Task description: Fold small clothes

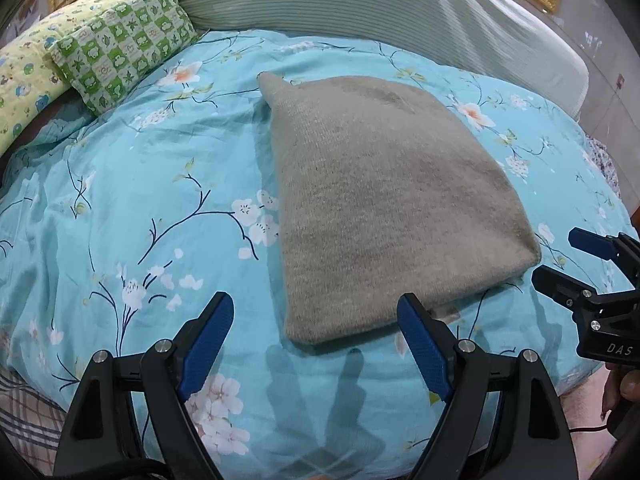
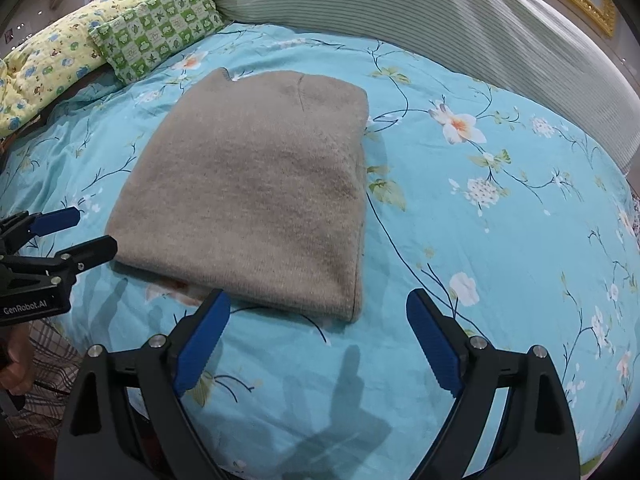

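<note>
Grey-brown knit sweater (image 1: pixel 384 208), fuzzy, folded into thick rectangle, laid flat mid-bed on turquoise floral duvet (image 1: pixel 132 200). Sleeve tip seen poking out at far left corner. Vertical seam near far edge shown clearly only by right wrist view. Green checked pillow (image 1: pixel 124 40) propped far left. Left gripper (image 1: pixel 316 316) spread apart, empty, at near edge; right gripper (image 2: pixel 318 312) likewise apart.
</note>
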A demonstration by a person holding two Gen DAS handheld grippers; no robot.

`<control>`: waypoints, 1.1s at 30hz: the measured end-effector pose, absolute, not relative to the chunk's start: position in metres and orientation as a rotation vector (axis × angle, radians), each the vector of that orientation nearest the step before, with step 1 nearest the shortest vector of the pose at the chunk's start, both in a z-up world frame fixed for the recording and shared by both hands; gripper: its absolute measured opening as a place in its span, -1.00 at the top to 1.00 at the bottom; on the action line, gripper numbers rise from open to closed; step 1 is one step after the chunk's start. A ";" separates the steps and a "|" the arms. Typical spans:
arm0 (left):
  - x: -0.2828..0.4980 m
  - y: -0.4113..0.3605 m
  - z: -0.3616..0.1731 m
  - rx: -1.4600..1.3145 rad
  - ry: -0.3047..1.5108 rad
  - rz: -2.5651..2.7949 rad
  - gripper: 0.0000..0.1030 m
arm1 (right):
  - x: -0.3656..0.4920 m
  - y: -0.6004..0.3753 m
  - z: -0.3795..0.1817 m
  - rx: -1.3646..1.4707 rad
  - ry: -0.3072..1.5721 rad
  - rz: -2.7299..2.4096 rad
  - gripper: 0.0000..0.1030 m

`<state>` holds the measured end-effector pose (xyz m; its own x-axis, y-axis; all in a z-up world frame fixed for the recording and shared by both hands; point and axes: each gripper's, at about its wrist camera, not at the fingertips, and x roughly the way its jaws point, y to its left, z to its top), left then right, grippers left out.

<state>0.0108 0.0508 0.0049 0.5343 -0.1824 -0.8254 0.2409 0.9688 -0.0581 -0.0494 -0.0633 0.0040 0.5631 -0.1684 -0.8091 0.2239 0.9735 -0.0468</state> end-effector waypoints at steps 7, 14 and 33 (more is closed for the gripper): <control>0.019 0.050 0.004 0.066 0.971 -0.248 -0.64 | -0.039 -0.066 0.005 0.064 0.937 -0.230 -0.75; 0.026 0.050 0.002 0.060 0.980 -0.244 -0.64 | -0.031 -0.066 0.004 0.067 0.941 -0.226 -0.76; 0.037 0.033 0.005 0.111 0.971 -0.205 -0.64 | -0.023 -0.081 0.000 0.145 0.925 -0.234 -0.76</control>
